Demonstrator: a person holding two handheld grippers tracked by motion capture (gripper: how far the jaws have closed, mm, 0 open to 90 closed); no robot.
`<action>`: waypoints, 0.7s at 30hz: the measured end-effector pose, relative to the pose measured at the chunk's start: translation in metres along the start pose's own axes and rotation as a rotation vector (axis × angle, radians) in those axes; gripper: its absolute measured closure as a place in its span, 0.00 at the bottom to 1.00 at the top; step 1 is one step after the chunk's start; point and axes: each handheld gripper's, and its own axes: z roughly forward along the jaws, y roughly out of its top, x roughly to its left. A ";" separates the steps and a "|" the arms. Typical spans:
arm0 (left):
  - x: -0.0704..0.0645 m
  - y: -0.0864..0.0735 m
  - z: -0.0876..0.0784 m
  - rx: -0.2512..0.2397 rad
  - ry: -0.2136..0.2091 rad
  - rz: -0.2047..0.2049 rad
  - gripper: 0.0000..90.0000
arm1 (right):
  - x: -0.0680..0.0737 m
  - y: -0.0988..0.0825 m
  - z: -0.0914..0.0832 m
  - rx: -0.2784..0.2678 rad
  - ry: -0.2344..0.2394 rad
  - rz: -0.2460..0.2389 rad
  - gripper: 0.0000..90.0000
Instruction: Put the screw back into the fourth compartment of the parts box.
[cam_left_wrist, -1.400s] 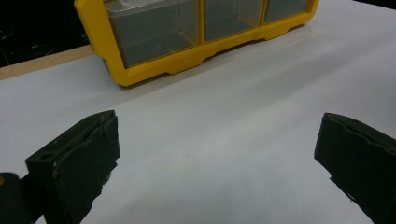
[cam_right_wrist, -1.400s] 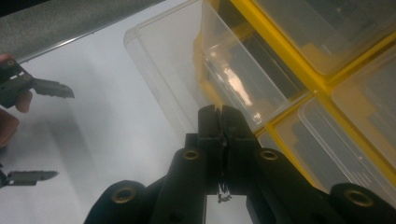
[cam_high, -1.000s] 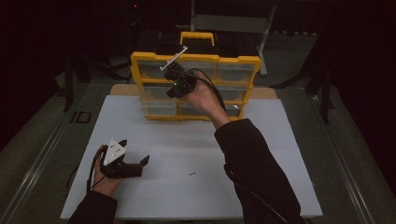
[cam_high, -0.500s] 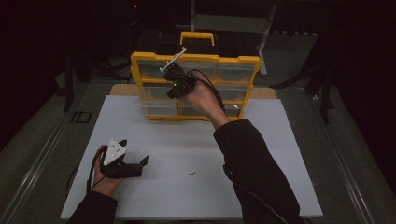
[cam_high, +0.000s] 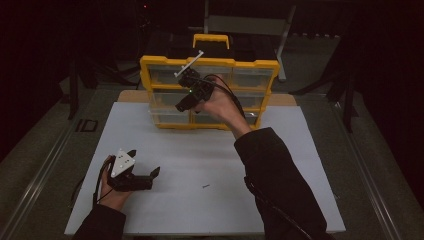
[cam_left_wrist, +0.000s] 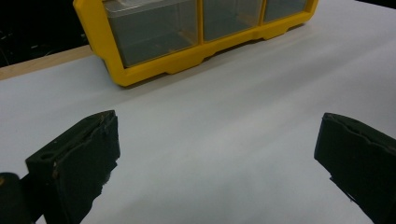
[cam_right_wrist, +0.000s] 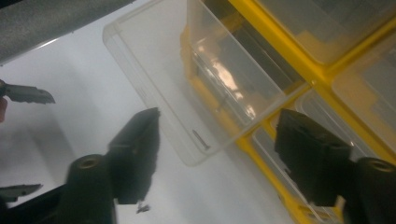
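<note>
Item: yellow drawer cabinet (cam_high: 210, 62), clear compartments, black-and-yellow handle on top. It stood upright at the far edge of the white sheet (cam_high: 300, 165), about midway along it. In the right gripper view one clear drawer (cam_right_wrist: 187, 79) was drawn out of the yellow frame over the white surface, a small dark screw-like piece (cam_right_wrist: 201, 139) showing at its near wall; whether it lay inside or against the plastic could not be told.

Right gripper (cam_high: 186, 100): held up before the cabinet's middle tier, jaws wide apart and grasping nothing, the drawer between and beyond them in its own view. Against the frame half a second prior, it sat in much the same place at the cabinet front; any shift was too slight to tell.

Left gripper (cam_high: 145, 170): rested at the near left part of the sheet, jaws spread with only bare sheet between them, grey plate uppermost. Position unchanged from the prior frame.

Sundry: a small dark speck (cam_high: 205, 186) lay on the sheet toward its near edge, well apart from both grippers, where it had been before.
</note>
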 end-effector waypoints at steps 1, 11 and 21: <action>0.000 0.000 0.000 0.003 0.000 0.001 0.01 | -0.001 -0.003 -0.002 -0.001 -0.006 -0.009 0.29; 0.000 0.000 0.000 0.005 0.001 0.001 0.01 | 0.001 -0.017 -0.008 0.023 0.003 -0.065 0.18; 0.000 0.000 0.000 0.003 0.002 0.000 0.01 | 0.007 -0.027 -0.013 0.028 0.011 -0.112 0.17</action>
